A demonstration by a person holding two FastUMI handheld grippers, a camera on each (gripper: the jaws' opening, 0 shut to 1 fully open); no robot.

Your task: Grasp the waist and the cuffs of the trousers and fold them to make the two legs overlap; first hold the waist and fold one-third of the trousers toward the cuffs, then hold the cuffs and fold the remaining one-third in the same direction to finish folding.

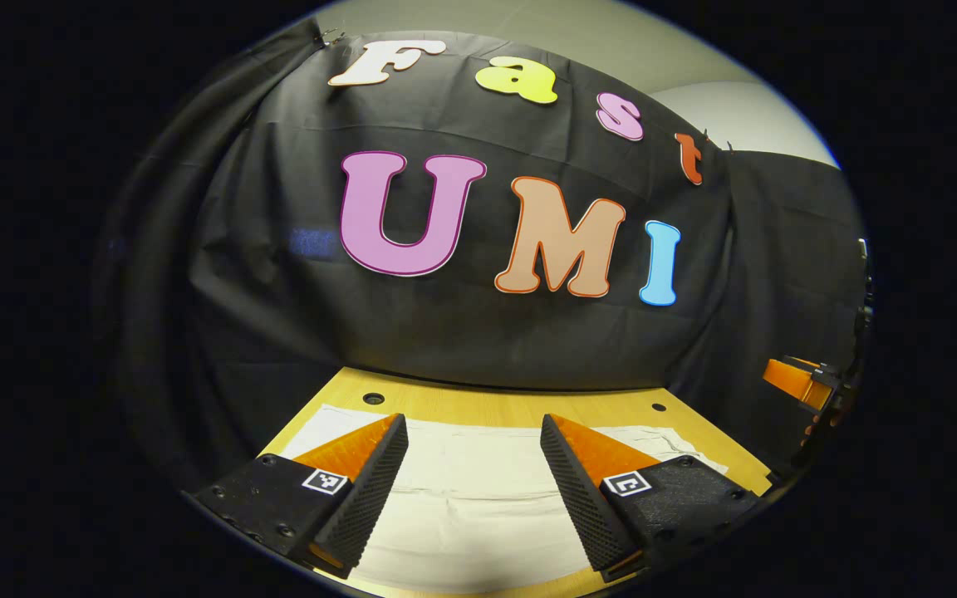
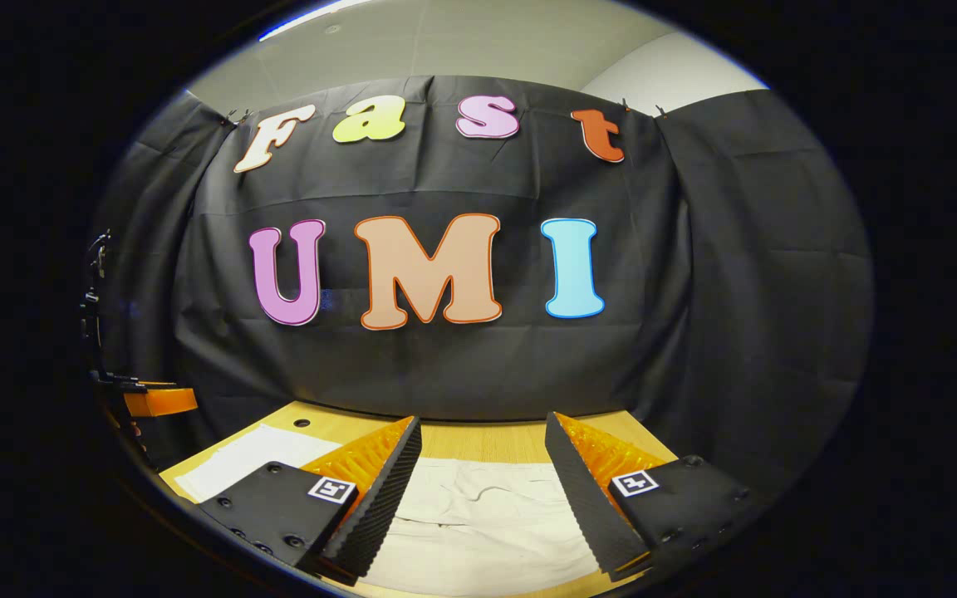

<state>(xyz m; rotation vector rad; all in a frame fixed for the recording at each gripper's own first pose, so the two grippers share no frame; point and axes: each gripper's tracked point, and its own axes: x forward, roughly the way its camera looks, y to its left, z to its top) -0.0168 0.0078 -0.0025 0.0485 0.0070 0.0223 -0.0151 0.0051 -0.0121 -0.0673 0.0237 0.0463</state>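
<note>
Trousers: pale cream cloth, spread flat on the wooden table, low in the frame of the left gripper view. They run across the width of the tabletop, from the lower left toward the lower right. A few soft creases and a faint seam line cross the fabric. Which end is waist and which is cuffs cannot be told from here.

In the right gripper view the trousers lie at bottom centre. A flat pale strip of them reaches out toward the lower left. A seam or fold edge crosses the cloth between the fingers.

Left gripper: released, jaws spread wide. It hangs above the cloth, with the fabric plainly seen in the gap. Nothing is held. Fingers do not appear to touch the trousers.

Right gripper: also released, jaws wide apart, over the trousers, holding nothing.

The right gripper also shows at the right edge of the left gripper view, past the table's corner. The left gripper shows at the left edge of the right gripper view, beside the table's near corner.

Table: light wood, with small dark round holes near its far edge. Black cloth wall directly behind the table, pale ceiling above it.
</note>
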